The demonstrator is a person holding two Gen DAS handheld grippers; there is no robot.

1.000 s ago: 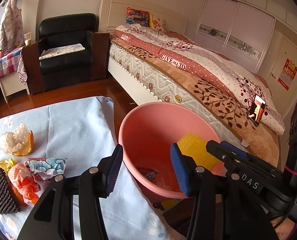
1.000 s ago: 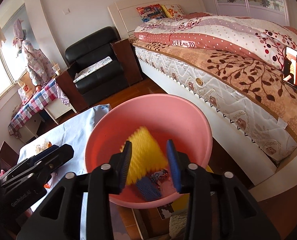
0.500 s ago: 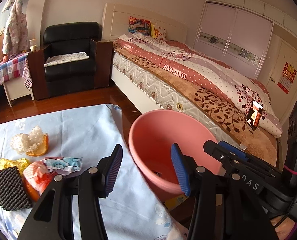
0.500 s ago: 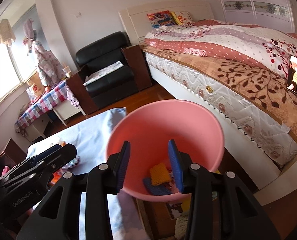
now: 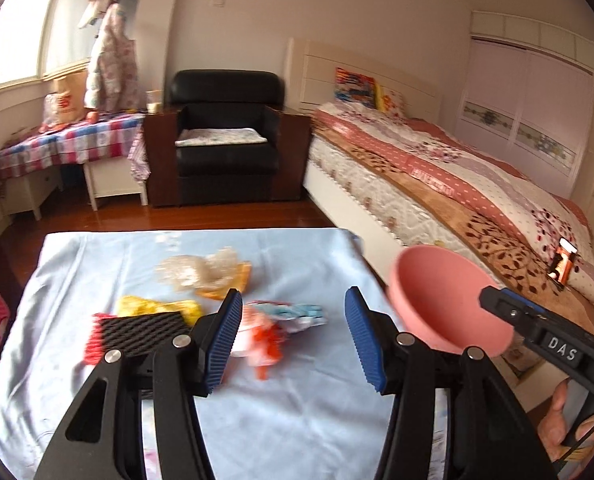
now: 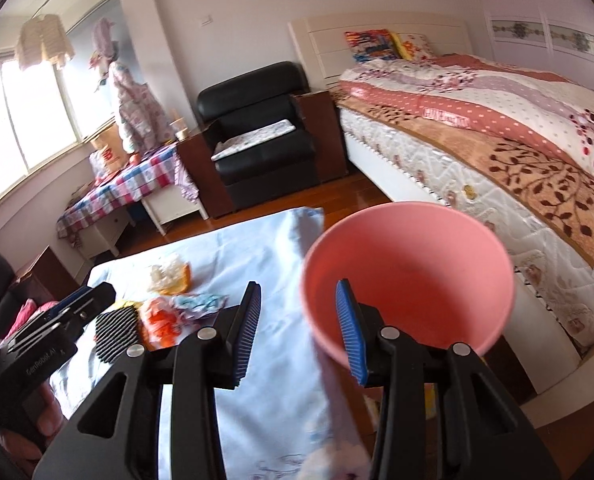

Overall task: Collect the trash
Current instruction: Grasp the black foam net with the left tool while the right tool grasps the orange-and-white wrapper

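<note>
Trash lies bunched on the blue-clothed desk [image 5: 97, 264] in my left wrist view: a clear plastic wad on an orange peel [image 5: 205, 274] at about eleven o'clock from the left claw [image 5: 293, 336], a yellow wrapper [image 5: 157, 306] and a black mesh pad [image 5: 137, 332] at nine o'clock, and an orange-and-white bag [image 5: 257, 340] with a blue patterned wrapper [image 5: 297, 314] seen between the fingers. That claw's jaws have just been opening; they stand wide with nothing pressed between the pads, the scraps lying on the desk beyond them. The pink bucket [image 5: 449, 300] sits off the desk's right edge at two o'clock, beside the bed [image 5: 457, 188]. From my right wrist view, the right claw [image 6: 297, 328] stands part open with nothing gripped; its right finger overlaps the pink bucket [image 6: 409, 272] at one o'clock, though I cannot tell if they touch. The same trash pile [image 6: 169, 312] lies at nine to ten o'clock on the desk [image 6: 257, 248], with the left claw's body at the lower left.
</note>
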